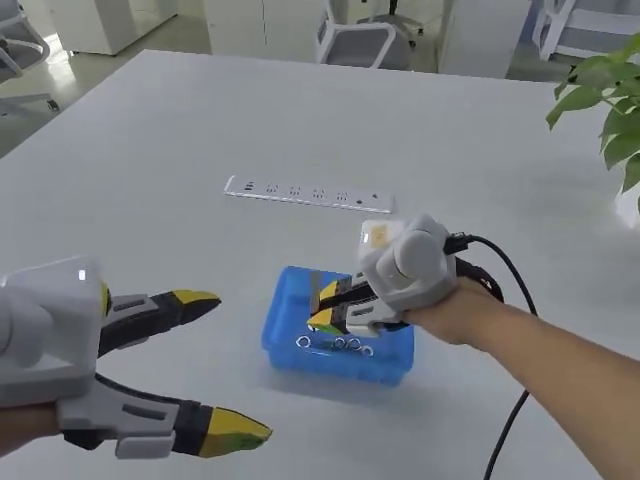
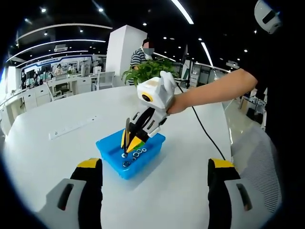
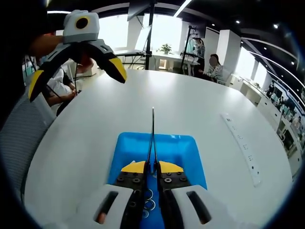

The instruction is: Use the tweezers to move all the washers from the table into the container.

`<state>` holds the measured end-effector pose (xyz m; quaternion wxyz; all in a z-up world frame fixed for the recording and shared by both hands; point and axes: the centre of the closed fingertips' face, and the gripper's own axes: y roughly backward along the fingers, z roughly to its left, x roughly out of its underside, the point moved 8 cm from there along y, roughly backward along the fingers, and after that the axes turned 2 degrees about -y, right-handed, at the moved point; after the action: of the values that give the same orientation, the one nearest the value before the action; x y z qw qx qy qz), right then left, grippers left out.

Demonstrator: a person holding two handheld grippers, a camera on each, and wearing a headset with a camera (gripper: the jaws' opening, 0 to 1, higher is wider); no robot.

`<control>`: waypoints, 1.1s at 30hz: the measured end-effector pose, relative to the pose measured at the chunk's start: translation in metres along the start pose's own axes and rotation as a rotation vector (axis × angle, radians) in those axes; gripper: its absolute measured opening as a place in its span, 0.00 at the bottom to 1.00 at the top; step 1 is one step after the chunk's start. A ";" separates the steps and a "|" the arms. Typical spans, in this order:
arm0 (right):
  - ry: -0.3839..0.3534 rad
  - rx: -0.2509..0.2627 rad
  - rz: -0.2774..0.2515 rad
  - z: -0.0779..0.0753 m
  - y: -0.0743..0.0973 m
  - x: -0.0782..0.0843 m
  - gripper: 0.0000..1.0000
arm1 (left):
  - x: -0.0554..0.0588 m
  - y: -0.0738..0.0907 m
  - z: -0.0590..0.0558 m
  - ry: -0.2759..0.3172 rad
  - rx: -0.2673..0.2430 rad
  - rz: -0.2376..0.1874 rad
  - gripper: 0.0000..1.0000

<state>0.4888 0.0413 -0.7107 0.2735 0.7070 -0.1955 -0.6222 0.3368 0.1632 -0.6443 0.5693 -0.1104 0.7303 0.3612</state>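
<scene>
At the left of the head view, the left gripper (image 1: 240, 365) hovers over the white table (image 1: 200, 130) with its yellow-tipped jaws spread wide and nothing between them. It is to the left of the blue container (image 1: 330, 367) and clear of it, and its own view looks across the tabletop at the container's near corner.

The container sits on the table in the middle of the head view. The washers (image 1: 335, 344) lie inside it in a small cluster close to the wall nearest the person. In the right gripper view they show as metal rings on the blue floor, just under the jaws.

The tweezers (image 3: 153, 138) are thin and dark. In the left gripper view they stand almost upright over the container, with their lower end down inside it by the washers. Whether that end holds a washer is too small to tell.

The right gripper (image 1: 328, 315) reaches over the container from the right, its jaws pressed together and pinching the tweezers. A black cable (image 1: 505, 270) trails from it towards the person.

Behind the container a white power strip (image 1: 308, 194) lies flat on the table, and the green leaves of a plant (image 1: 610, 100) show at the far right edge
</scene>
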 end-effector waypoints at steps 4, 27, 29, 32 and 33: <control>-0.005 -0.007 0.005 -0.001 -0.003 0.004 0.08 | -0.001 -0.004 0.003 -0.007 0.003 0.006 0.94; -0.013 -0.020 -0.001 -0.005 -0.006 0.009 0.09 | -0.040 -0.053 0.046 -0.189 0.048 0.058 0.48; -0.009 -0.021 0.000 -0.004 -0.005 0.009 0.09 | -0.043 -0.057 0.051 -0.202 0.051 0.061 0.44; -0.004 -0.023 0.000 -0.003 -0.005 0.009 0.09 | -0.044 -0.064 0.054 -0.232 0.067 0.075 0.39; -0.001 -0.024 0.001 -0.004 -0.005 0.009 0.09 | -0.044 -0.065 0.054 -0.236 0.077 0.079 0.36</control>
<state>0.4933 0.0398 -0.7205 0.2820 0.7034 -0.1883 -0.6247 0.4295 0.1408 -0.6353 0.6404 -0.0161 0.6754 0.3654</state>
